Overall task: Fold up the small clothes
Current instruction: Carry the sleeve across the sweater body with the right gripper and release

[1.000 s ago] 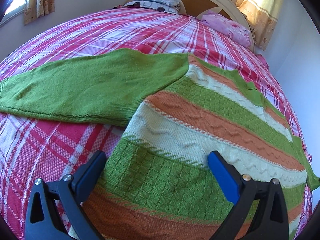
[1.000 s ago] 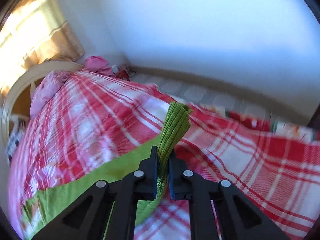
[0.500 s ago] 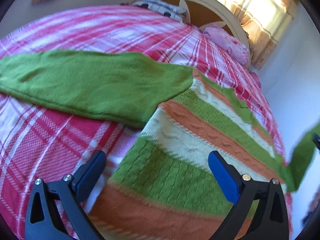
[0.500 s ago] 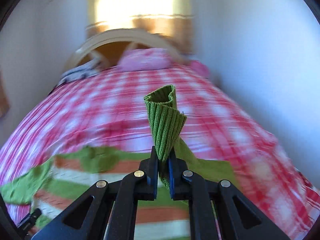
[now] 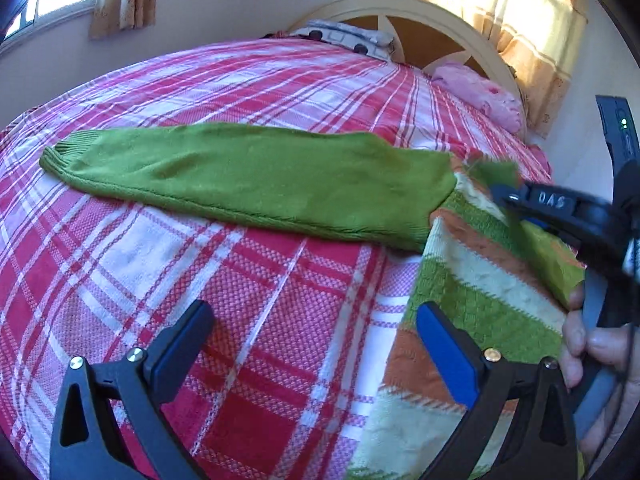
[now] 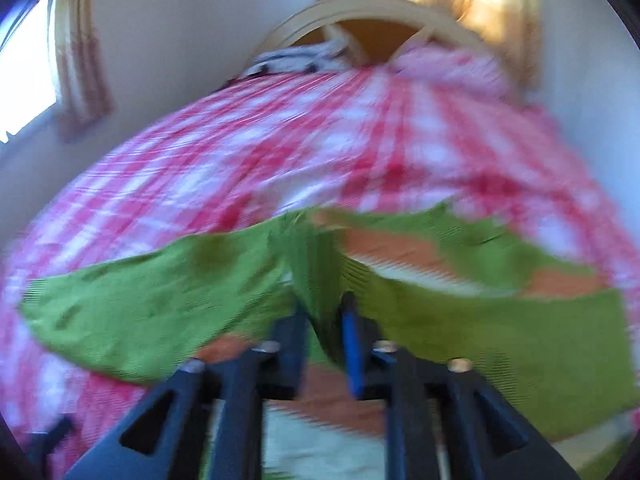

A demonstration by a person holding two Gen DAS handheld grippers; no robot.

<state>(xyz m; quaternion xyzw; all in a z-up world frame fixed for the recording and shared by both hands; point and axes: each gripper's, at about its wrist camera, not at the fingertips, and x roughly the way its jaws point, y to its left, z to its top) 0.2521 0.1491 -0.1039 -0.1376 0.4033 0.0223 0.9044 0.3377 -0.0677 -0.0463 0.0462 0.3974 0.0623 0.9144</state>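
A striped green, orange and cream sweater lies flat on the red plaid bedspread. Its plain green left sleeve stretches out to the left. My left gripper hangs open over the bedspread at the sweater's left edge, with nothing between its fingers. My right gripper is over the sweater's body, and its jaws are opening. The other sleeve's cuff still sits loosely between them, with the sleeve trailing across the body. In the left wrist view the right gripper comes in from the right.
A cream headboard closes the far end of the bed, with a pink pillow and a patterned pillow in front of it. A white wall runs along the bed's right side. A hand holds the right gripper's handle.
The right gripper swung from the bed's right side across the sweater, carrying the sleeve cuff, and its jaws went from shut to apart. The left gripper shifted left, off the sweater's body.
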